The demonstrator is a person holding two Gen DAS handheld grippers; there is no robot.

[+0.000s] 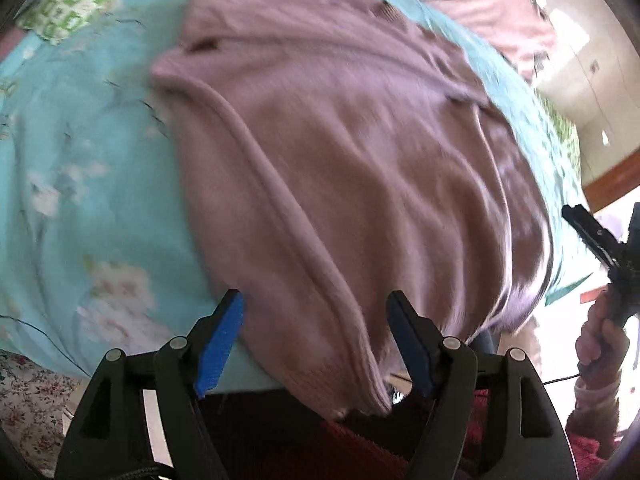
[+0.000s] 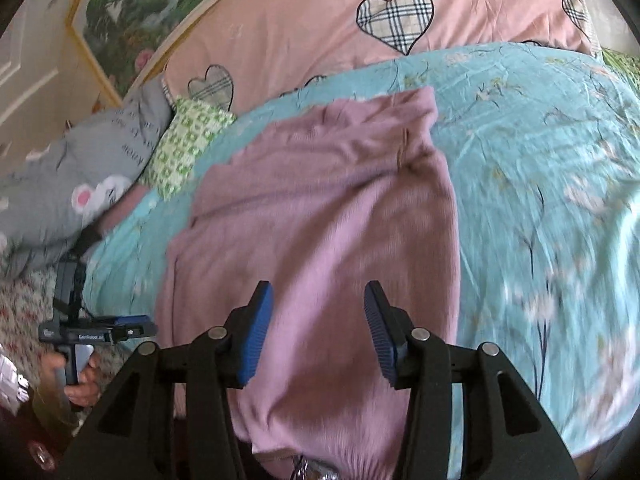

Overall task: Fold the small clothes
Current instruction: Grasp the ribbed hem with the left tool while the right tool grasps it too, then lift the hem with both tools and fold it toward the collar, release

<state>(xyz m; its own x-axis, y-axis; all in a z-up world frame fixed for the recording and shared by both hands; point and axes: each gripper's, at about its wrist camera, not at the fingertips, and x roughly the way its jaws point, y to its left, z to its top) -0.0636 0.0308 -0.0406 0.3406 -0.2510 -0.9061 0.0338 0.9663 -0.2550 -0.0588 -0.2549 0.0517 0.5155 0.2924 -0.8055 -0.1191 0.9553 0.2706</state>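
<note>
Soft, light mauve knit top (image 2: 320, 208) on a turquoise quilt (image 2: 540, 168); left gripper (image 1: 316, 336) and right gripper (image 2: 318, 332), jaws apart and empty, hover over its near hem, likely the best hold

A mauve ribbed knit garment (image 1: 352, 168) lies spread over the bed, its cloth rumpled into long soft wrinkles rather than smoothed flat. One long side is turned over on itself, making a thick rounded fold that runs the length of the piece in the left wrist view. Its near end hangs over the edge of the bed, and the far end (image 2: 372, 120) lies bunched and uneven.
</note>
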